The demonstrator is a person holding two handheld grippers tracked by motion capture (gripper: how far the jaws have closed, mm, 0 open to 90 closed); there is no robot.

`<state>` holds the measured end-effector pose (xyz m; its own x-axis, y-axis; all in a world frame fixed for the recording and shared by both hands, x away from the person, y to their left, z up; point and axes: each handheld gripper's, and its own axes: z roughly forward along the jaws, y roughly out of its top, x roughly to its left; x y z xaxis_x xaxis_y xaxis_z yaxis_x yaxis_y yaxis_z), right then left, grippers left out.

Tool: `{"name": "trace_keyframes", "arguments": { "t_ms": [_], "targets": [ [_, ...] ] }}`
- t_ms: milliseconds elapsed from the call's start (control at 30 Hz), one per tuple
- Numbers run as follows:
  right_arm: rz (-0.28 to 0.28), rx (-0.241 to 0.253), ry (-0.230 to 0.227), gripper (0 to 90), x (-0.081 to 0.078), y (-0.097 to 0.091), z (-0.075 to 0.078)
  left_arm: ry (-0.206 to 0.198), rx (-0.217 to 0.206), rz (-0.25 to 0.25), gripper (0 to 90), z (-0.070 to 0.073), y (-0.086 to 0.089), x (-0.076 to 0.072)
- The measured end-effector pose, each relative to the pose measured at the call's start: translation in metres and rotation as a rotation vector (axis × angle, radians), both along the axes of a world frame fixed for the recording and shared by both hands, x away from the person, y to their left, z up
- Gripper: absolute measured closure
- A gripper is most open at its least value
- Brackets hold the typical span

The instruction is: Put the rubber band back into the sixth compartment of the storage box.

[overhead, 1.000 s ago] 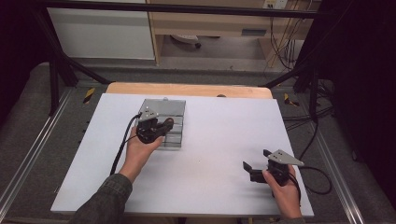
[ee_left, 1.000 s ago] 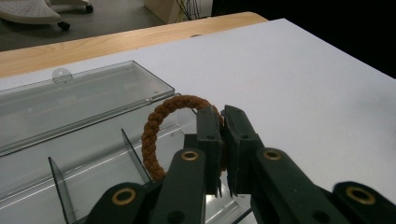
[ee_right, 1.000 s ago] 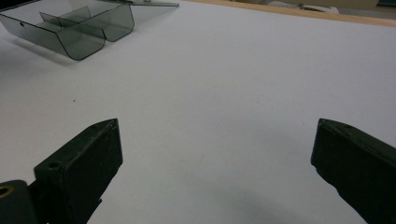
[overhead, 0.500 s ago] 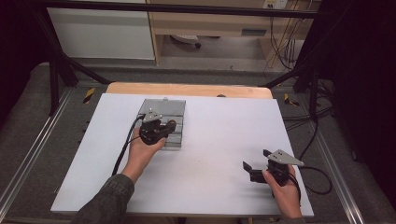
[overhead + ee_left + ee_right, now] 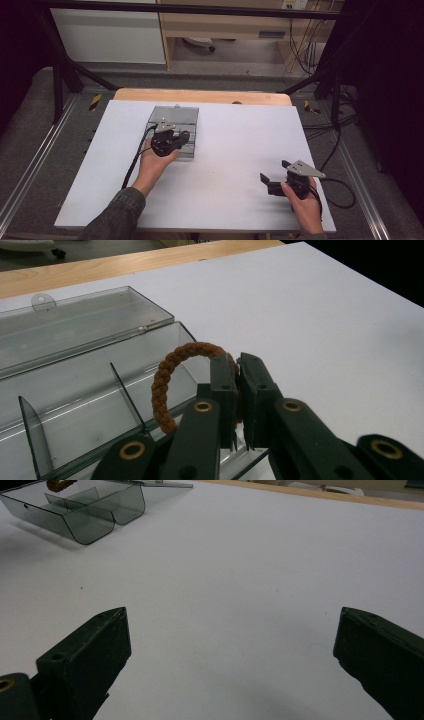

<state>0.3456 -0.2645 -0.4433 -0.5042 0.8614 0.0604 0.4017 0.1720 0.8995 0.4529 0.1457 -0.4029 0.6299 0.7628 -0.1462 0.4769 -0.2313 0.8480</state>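
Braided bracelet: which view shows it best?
Left gripper view. The brown braided bracelet arches up close, pinched in the left gripper over the clear divided box. The high view gives a small brown spot by that gripper; the right gripper view catches a cropped brown bit at its top edge.

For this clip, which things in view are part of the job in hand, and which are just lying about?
In the job:
- braided brown bracelet, pinched in the left gripper
- clear compartment box, lid open, bracelet over it

Lying about:
- right gripper, fingers apart, nothing between them, over bare table
- cables off the table's right side
- yellow and black items beside the table on the floor
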Motion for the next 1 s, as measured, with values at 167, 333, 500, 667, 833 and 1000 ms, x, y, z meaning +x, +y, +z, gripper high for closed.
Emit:
{"name": "trace_keyframes", "arguments": {
  "t_ms": [167, 333, 500, 667, 833, 1000],
  "targets": [
    [0.002, -0.001, 0.001, 2.4, 0.000, 0.000, 0.000, 0.009, -0.003, 0.000, 85.1, -0.002, -0.001, 0.000],
    [0.001, 0.000, 0.001, 2.4, 0.000, 0.000, 0.000, 0.019, 0.007, -0.007, 85.1, -0.006, -0.003, -0.003],
    [0.002, -0.001, 0.000, 2.4, 0.000, 0.000, 0.000, 0.025, 0.018, -0.005, 85.1, -0.011, -0.003, -0.004],
    [0.002, -0.001, 0.004, 2.4, 0.000, 0.000, 0.000, 0.032, 0.019, -0.007, 85.1, -0.015, -0.004, -0.006],
    [0.003, -0.002, 0.002, 2.4, 0.000, 0.000, 0.000, 0.030, 0.023, 0.003, 84.5, -0.018, -0.004, -0.006],
    [0.003, -0.002, -0.001, 2.3, 0.000, 0.000, 0.000, -0.003, 0.002, 0.024, 68.8, -0.017, -0.005, -0.007]
  ]
}}
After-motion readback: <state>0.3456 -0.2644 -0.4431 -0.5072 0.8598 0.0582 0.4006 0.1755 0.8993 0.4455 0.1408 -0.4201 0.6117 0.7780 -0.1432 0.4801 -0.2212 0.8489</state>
